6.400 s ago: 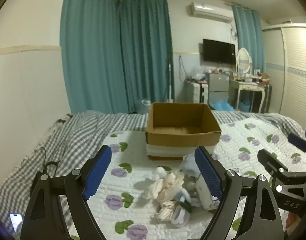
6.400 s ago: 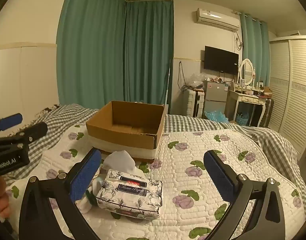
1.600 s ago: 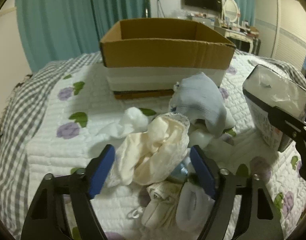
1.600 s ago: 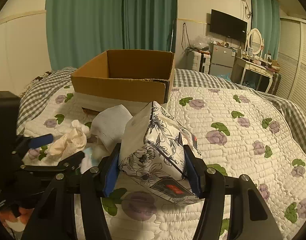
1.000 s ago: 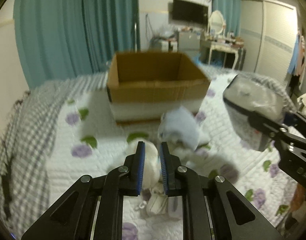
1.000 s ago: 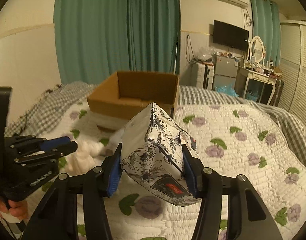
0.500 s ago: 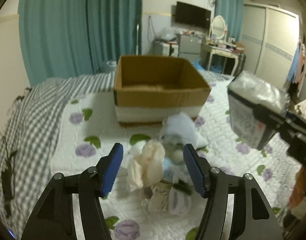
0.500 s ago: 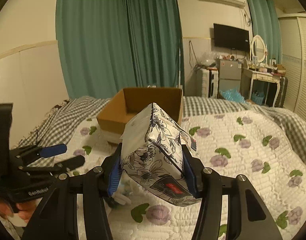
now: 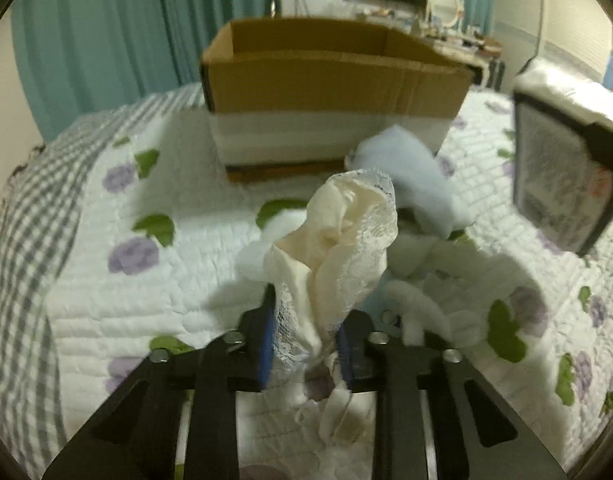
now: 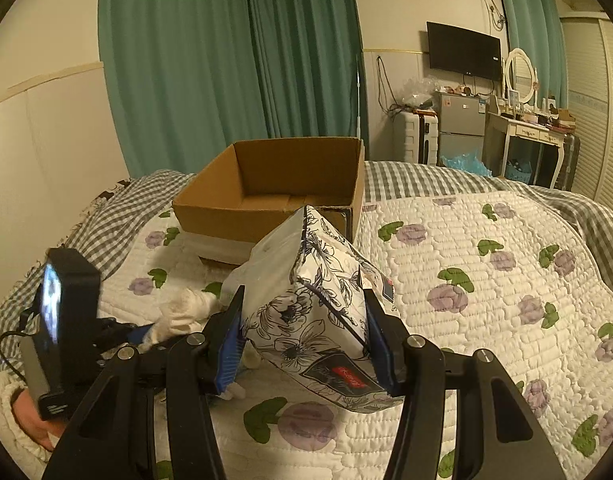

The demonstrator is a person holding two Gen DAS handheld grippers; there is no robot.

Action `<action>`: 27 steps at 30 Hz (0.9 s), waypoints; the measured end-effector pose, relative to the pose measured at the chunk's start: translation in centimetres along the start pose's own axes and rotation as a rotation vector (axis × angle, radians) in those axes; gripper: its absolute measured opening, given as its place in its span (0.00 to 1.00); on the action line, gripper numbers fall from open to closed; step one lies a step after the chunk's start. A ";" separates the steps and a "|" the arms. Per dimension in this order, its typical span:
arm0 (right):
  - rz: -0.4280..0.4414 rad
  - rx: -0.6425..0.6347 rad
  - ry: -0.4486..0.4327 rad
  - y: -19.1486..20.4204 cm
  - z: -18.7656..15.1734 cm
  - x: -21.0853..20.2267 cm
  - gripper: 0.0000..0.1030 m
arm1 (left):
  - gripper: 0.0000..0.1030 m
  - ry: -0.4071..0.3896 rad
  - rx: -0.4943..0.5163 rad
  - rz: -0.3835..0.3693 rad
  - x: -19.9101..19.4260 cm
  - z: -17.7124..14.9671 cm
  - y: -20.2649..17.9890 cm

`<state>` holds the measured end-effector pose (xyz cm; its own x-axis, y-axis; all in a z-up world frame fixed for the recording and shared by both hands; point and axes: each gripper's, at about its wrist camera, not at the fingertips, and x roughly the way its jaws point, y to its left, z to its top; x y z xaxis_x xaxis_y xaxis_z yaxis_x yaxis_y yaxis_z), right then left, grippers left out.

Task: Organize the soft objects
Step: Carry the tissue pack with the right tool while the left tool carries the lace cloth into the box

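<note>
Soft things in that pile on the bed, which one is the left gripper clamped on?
The cream lace-edged cloth, pinched in the left gripper; the pale blue piece lies behind, untouched.

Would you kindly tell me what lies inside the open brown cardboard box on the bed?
The brown cardboard box shows only bare cardboard floor; its near wall hides the front strip of that floor.
</note>
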<state>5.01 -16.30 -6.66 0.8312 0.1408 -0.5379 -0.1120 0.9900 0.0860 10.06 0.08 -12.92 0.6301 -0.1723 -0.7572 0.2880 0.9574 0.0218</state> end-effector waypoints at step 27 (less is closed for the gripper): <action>0.275 0.196 -0.074 -1.6 15.7 13.3 0.55 | 0.25 -0.185 0.032 -0.028 2.3 17.9 1.4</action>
<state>24.82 -16.19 -0.79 0.8224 0.3941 -0.4103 -0.2371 0.8930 0.3826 24.83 -3.11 -2.91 0.7424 -0.2411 -0.6251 0.3279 0.9444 0.0253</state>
